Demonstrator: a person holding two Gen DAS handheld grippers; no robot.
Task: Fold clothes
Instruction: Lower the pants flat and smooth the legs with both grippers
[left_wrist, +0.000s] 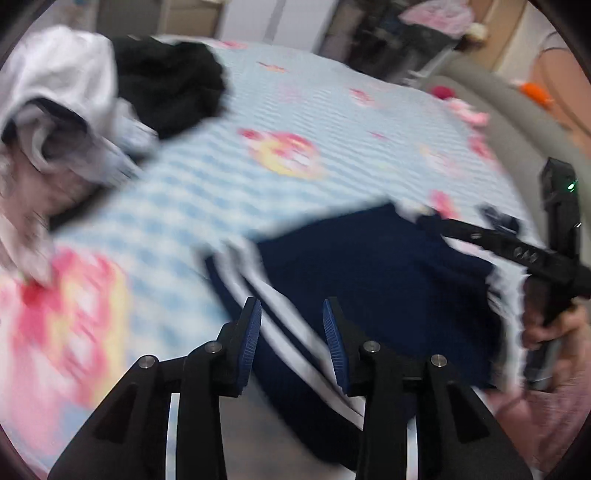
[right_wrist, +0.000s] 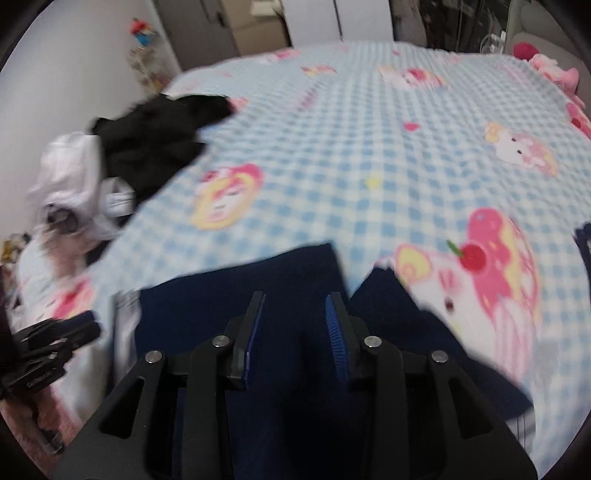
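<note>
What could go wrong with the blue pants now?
1. Both claws, left claw and right claw, look open above the navy pants, so a fold might spring loose.
2. The pants lie near the bed's front edge and may slide off the checked blanket.
3. The black garment and white garment are piled close by and could get mixed in.

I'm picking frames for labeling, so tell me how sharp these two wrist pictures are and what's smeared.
Left wrist view: heavy motion blur on the checked bedspread and navy garment; the left gripper itself is crisp. Right wrist view: milder blur, cartoon prints still readable, right gripper sharp, fisheye bending the bed's edges.
</note>
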